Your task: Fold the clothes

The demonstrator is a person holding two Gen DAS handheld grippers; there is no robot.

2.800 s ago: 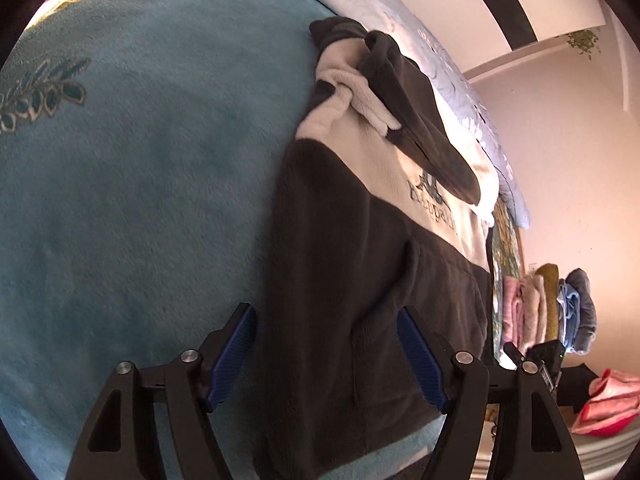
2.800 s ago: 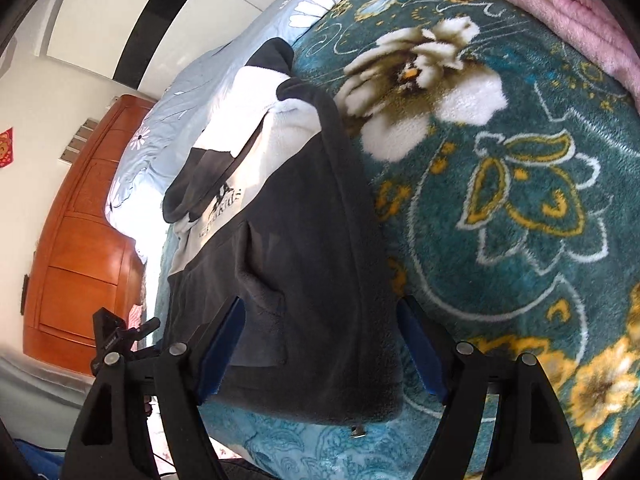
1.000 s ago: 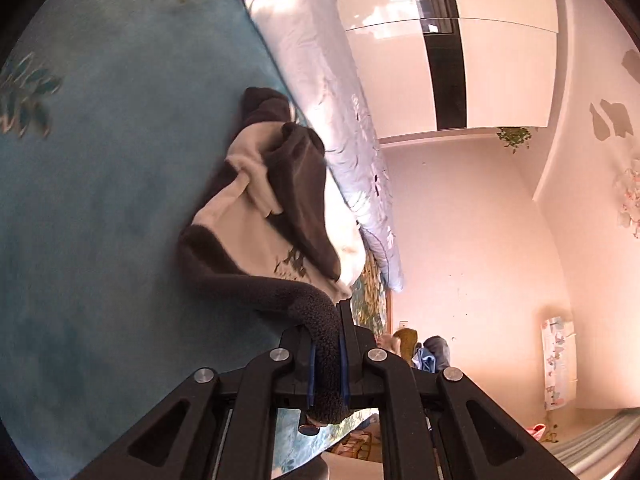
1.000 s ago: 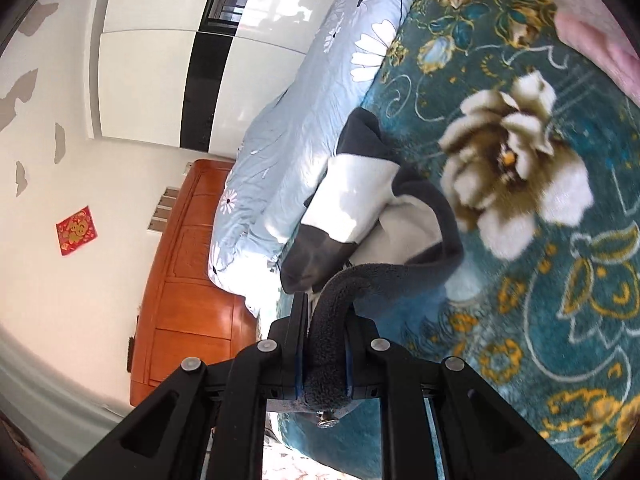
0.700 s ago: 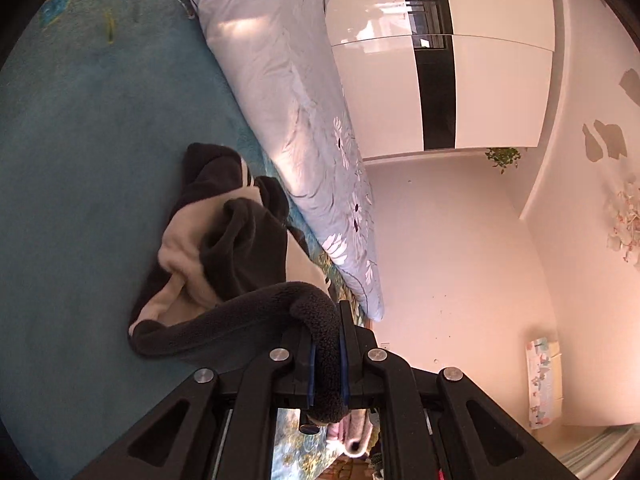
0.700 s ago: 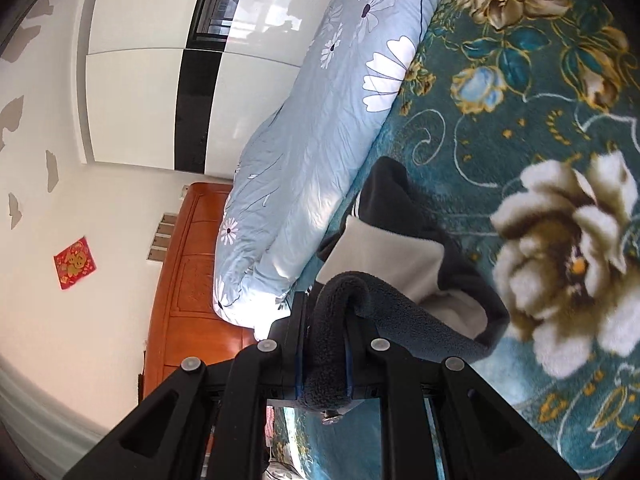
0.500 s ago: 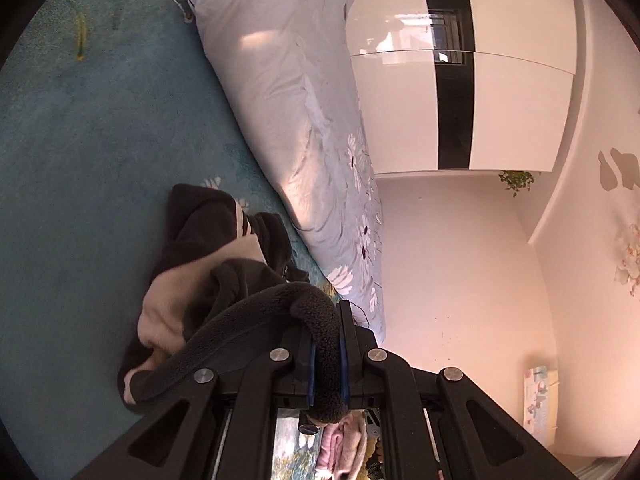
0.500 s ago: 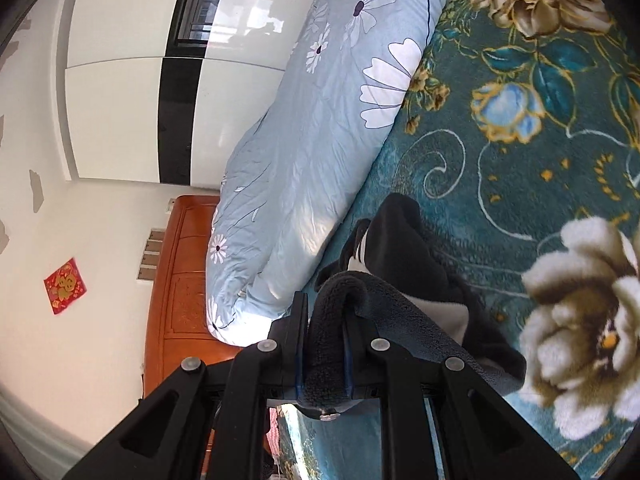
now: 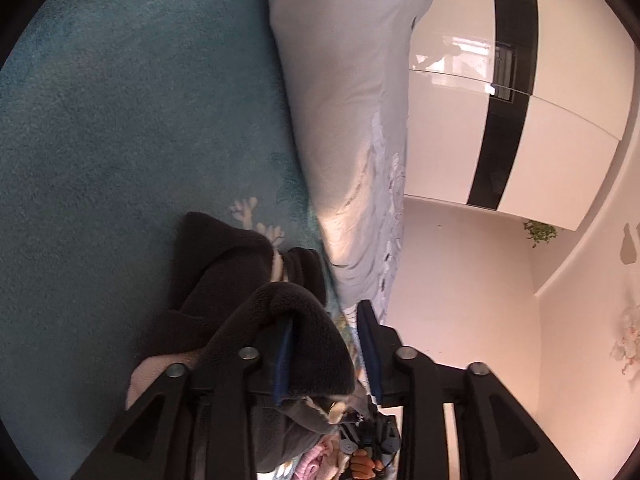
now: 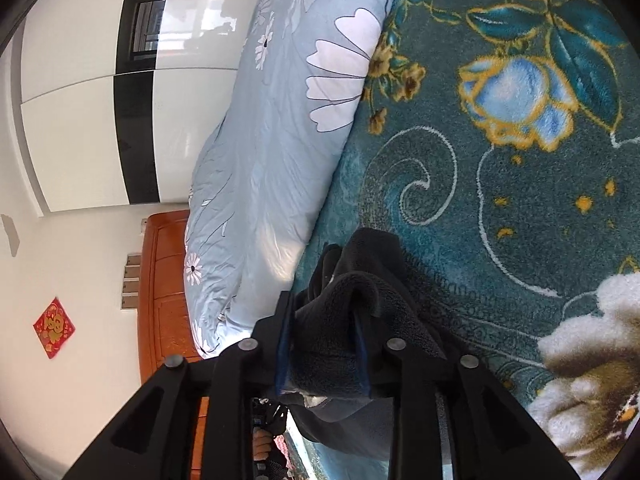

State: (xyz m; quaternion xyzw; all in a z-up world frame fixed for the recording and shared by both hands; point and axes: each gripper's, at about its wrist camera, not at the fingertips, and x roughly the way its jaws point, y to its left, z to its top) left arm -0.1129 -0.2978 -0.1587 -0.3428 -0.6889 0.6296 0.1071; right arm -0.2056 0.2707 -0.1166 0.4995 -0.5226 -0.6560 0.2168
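Between each tool's parted fingers the dark fleece sweater [image 9: 224,280] hem lies loose, doubled over its collar on the bed blanket [image 9: 120,140]: left tool [image 9: 326,354] and right tool [image 10: 322,350] have both let go. Withdrawing cleanly seems next.

Dark grey fleece top [image 9: 224,280] w/ cream panel: lower part hidden behind left tongs [image 9: 326,350]. In right view its fleece drapes over right tongs [image 10: 322,354], covering the fingertips. Small pink folded pile [image 9: 316,466] at bottom edge: cut off, too small to tell.
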